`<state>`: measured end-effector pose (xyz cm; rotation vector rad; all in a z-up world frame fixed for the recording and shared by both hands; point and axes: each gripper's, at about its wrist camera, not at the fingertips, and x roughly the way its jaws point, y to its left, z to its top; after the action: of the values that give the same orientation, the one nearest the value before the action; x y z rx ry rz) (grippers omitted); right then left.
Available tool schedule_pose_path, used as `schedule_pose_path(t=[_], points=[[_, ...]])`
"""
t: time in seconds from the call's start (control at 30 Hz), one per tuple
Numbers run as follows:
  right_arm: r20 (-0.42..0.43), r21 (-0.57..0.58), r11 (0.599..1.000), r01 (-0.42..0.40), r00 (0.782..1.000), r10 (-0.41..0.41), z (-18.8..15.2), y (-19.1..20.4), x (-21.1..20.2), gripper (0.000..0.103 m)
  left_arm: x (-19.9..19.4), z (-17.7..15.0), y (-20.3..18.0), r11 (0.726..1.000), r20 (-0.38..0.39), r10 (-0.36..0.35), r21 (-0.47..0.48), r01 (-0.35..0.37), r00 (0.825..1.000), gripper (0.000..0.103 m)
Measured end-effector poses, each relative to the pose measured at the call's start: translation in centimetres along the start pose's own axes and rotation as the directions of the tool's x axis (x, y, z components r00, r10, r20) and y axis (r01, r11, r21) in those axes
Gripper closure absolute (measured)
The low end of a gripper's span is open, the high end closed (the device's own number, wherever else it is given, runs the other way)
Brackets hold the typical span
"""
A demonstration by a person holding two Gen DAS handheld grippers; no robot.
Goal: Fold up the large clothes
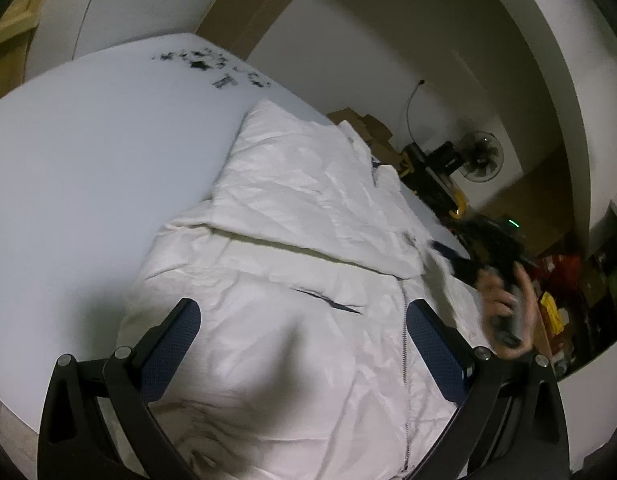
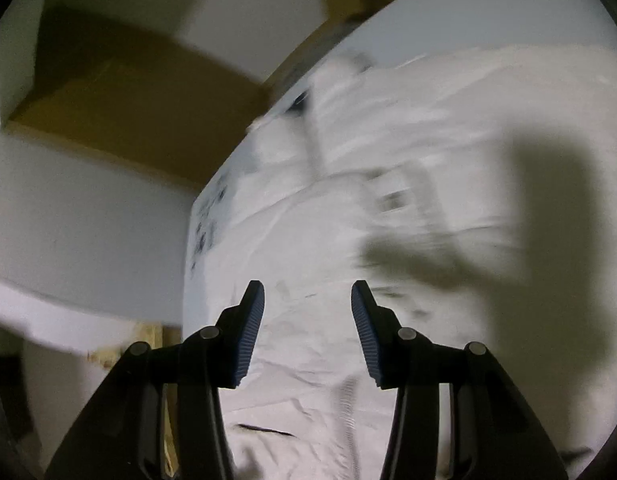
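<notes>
A white zip-up jacket (image 1: 308, 264) lies spread on a white table (image 1: 88, 168), one sleeve folded across its chest. My left gripper (image 1: 304, 312) is open wide and empty, hovering above the jacket's lower front near the zipper (image 1: 404, 344). My right gripper (image 1: 448, 250) shows blurred at the jacket's right edge in the left wrist view, held by a hand (image 1: 508, 308). In the right wrist view the right gripper (image 2: 307, 296) is open and empty above the jacket (image 2: 408, 152); that view is motion-blurred.
Dark marks (image 1: 212, 64) sit on the far part of the table. Beyond the table's right edge are cardboard boxes (image 1: 368, 128), a fan (image 1: 482, 156) and cluttered items on the floor (image 1: 556, 280). A brown box (image 2: 120, 108) lies beyond the table in the right wrist view.
</notes>
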<state>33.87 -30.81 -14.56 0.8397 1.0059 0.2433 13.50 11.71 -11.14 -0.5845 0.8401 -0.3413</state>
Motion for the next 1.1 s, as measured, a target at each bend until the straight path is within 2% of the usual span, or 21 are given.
schedule_pose_path(t=[0.1,0.13,0.2,0.23,0.3,0.37,0.4,0.47,0.53,0.6,0.63,0.7,0.73,0.83,0.9,0.93,1.03,1.1], points=[[-0.117,0.045,0.99,0.136,0.985,-0.13,0.0,-2.0,5.5,0.057,-0.6,-0.3,-1.1,1.0,-0.005,0.021,0.024,-0.021,1.0,0.0],[-0.121,0.079,0.992,0.1,0.989,-0.09,-0.1,-2.8,5.9,0.059,-0.8,-0.2,-1.3,0.999,-0.009,0.029,0.032,-0.029,1.0,0.0],[-0.099,0.082,0.995,0.054,0.994,-0.046,-0.3,-3.0,4.1,0.058,-1.1,0.3,-2.5,0.996,-0.017,0.062,0.071,-0.06,0.998,0.0],[-0.067,0.08,0.997,0.007,0.998,-0.002,-0.5,-3.0,2.6,0.056,-1.3,0.7,-3.4,0.993,-0.014,0.076,0.096,-0.074,0.997,0.0],[0.056,0.047,0.997,-0.066,0.996,0.064,-1.2,-3.5,-2.5,0.045,-1.3,1.7,-6.1,0.985,-0.002,0.075,0.158,-0.074,0.997,0.0],[0.186,0.043,0.998,-0.051,0.982,0.042,-2.2,-5.0,-8.0,0.018,-0.6,2.4,-9.9,0.969,0.009,0.064,0.24,-0.064,0.998,0.0],[0.271,0.07,0.997,-0.028,0.963,0.008,-3.0,-6.5,-11.3,0.017,0.1,2.7,-12.0,0.958,0.013,0.053,0.283,-0.055,0.998,0.0],[0.374,0.145,0.989,0.021,0.925,-0.074,-4.2,-9.6,-16.4,0.016,3.0,3.1,-16.5,0.937,0.003,0.034,0.348,-0.033,0.999,0.0],[0.442,0.249,0.968,0.015,0.888,-0.127,-5.8,-13.6,-20.9,0.017,8.0,3.3,-20.7,0.921,-0.072,0.015,0.39,0.014,0.997,0.0],[0.47,0.349,0.937,0.016,0.862,-0.189,-7.4,-17.6,-24.5,0.017,13.7,2.9,-24.1,0.917,-0.186,0.022,0.395,0.054,0.982,0.0],[0.477,0.379,0.925,0.028,0.851,-0.222,-8.0,-19.0,-25.8,0.016,16.9,2.4,-25.7,0.912,-0.242,0.043,0.406,0.061,0.969,0.0],[0.487,0.427,0.903,0.052,0.828,-0.278,-9.4,-21.4,-28.4,0.016,22.5,1.1,-28.4,0.887,-0.284,0.115,0.461,0.03,0.952,0.0],[0.494,0.447,0.893,0.045,0.82,-0.289,-10.1,-22.6,-29.5,0.016,25.0,0.4,-29.6,0.871,-0.281,0.151,0.49,0.007,0.948,0.0],[0.506,0.488,0.872,0.045,0.799,-0.324,-10.7,-25.4,-32.6,0.017,29.9,-1.0,-31.7,0.82,-0.228,0.21,0.571,-0.045,0.951,0.0],[0.499,0.532,0.845,0.053,0.787,-0.363,-11.5,-27.2,-33.8,0.017,33.0,-1.7,-32.4,0.78,-0.19,0.28,0.617,-0.107,0.941,0.0],[0.499,0.553,0.832,0.043,0.782,-0.372,-11.8,-28.3,-34.3,0.018,34.2,-1.8,-32.3,0.773,-0.186,0.303,0.622,-0.127,0.935,0.0],[0.502,0.588,0.809,0.021,0.775,-0.384,-11.7,-30.6,-35.6,0.02,36.9,-2.2,-31.7,0.787,-0.223,0.329,0.602,-0.136,0.918,0.0],[0.502,0.612,0.791,0.011,0.767,-0.399,-11.8,-31.6,-37.1,0.02,37.9,-2.8,-31.5,0.782,-0.226,0.347,0.605,-0.148,0.91,0.0]])
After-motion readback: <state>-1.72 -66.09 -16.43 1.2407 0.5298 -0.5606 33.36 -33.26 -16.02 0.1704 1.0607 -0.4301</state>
